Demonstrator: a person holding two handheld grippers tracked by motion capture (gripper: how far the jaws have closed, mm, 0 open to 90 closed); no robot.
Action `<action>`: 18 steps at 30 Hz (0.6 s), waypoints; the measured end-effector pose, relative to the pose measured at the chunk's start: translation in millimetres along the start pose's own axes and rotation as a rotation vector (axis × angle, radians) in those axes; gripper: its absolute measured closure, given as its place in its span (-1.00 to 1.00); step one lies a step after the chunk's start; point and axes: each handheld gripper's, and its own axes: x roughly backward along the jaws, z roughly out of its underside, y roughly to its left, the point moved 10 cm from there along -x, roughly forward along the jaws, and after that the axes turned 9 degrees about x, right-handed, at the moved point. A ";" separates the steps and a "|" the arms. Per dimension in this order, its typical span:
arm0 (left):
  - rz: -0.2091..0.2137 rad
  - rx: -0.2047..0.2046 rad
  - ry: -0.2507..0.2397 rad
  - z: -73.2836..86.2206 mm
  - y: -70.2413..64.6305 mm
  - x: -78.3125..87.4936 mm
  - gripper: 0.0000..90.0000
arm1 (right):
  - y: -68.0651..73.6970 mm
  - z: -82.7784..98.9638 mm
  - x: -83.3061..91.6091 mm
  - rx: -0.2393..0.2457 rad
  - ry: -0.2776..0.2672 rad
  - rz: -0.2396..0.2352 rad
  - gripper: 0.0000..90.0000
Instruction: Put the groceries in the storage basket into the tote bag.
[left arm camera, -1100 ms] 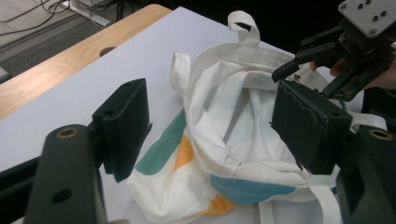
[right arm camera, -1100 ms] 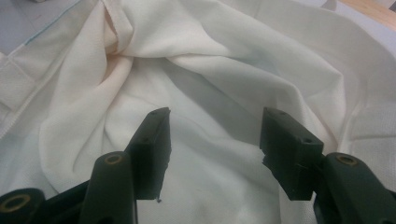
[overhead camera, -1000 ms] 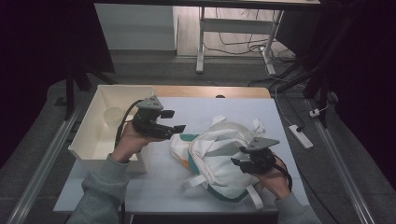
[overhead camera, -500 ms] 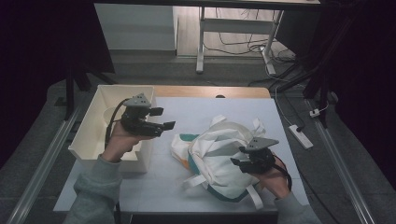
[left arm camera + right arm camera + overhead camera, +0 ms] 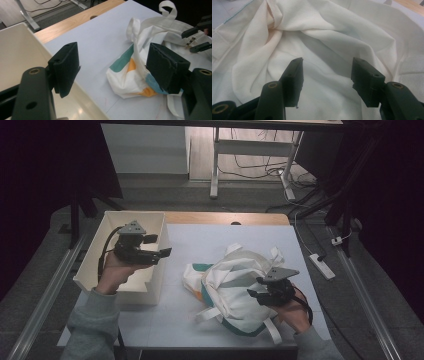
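Dark room w/ grey floor, cables and a white desk frame at the back; nearer, a pale blue-white worktop point(image 5: 200, 240) w/ a bare wooden strip along its far edge.

Crumpled white cloth bag w/ teal and orange patches and white webbing straps point(image 5: 235, 285) lies on the worktop, right of centre. Straps splay out on several sides. In the left gripper view the bag point(image 5: 130, 72) sits beyond the jaws, not between them.

Cream open-topped rectangular box point(image 5: 131, 222) stands at the worktop's left edge, just beside the bag but apart from it.

Left tongs point(image 5: 162, 252) held above the box's right wall, pointing toward the bag. Jaws stand wide apart, nothing in them, no contact w/ bag.

Right tongs point(image 5: 255, 294) sit over the bag's right part, low against the cloth. From the right gripper view, jaws are parted about halfway w/ white fabric point(image 5: 324, 45) bulging beyond and beneath them. Pads don't pinch any fold I can see; whether the tips touch the cloth, can't tell.
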 end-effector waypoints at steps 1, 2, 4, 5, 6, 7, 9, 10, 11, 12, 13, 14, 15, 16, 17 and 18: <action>-0.007 0.002 0.002 1.3 2.4 1.1 -0.41 | 0.1 0.2 -0.2 0.002 0.001 -0.001 -0.03; -0.016 0.004 0.002 2.2 5.0 2.3 -0.41 | 0.1 0.5 -0.3 0.002 0.002 -0.001 -0.03; -0.020 0.015 -0.002 3.6 9.4 4.6 -0.41 | 0.0 1.1 -0.7 0.000 0.004 -0.002 -0.03; -0.022 0.021 -0.003 4.3 11.9 5.6 -0.41 | 0.0 1.3 -0.9 0.000 0.005 -0.001 -0.03; -0.027 0.027 -0.005 4.9 14.6 6.5 -0.41 | 0.1 1.3 -1.1 0.001 0.005 -0.001 -0.03; -0.030 0.033 -0.007 5.3 17.3 7.6 -0.41 | 0.2 1.2 -1.3 0.004 0.005 -0.002 -0.03; -0.038 0.044 -0.012 6.3 22.5 9.8 -0.41 | 0.8 0.7 -1.6 0.007 0.004 -0.003 -0.03; -0.045 0.051 -0.016 6.8 25.3 10.9 -0.41 | 0.9 0.6 -1.6 0.008 0.004 -0.003 -0.03; -0.052 0.055 -0.017 7.6 28.4 12.0 -0.41 | 1.0 0.7 -1.8 0.008 0.004 -0.003 -0.03; -0.057 0.058 -0.014 8.6 31.5 13.2 -0.41 | 0.8 0.9 -2.0 0.008 0.006 -0.003 -0.03; -0.060 0.066 -0.016 9.4 34.5 14.1 -0.41 | 0.6 1.3 -2.2 0.009 0.007 -0.003 -0.03; -0.063 0.073 -0.015 10.2 37.8 15.1 -0.41 | 0.6 1.5 -2.3 0.008 0.007 -0.004 -0.03; -0.066 0.082 -0.014 11.1 41.0 15.7 -0.41 | 0.8 1.7 -2.3 0.007 0.008 -0.005 -0.03; -0.071 0.090 -0.010 12.5 44.4 16.0 -0.42 | 0.9 1.8 -2.3 0.007 0.009 -0.005 -0.03; -0.078 0.095 -0.004 14.1 48.0 16.0 -0.42 | 0.8 1.7 -2.4 0.009 0.008 -0.005 -0.03; -0.088 0.100 0.000 15.5 51.8 16.0 -0.43 | 1.2 1.7 -2.4 0.008 0.009 -0.006 -0.03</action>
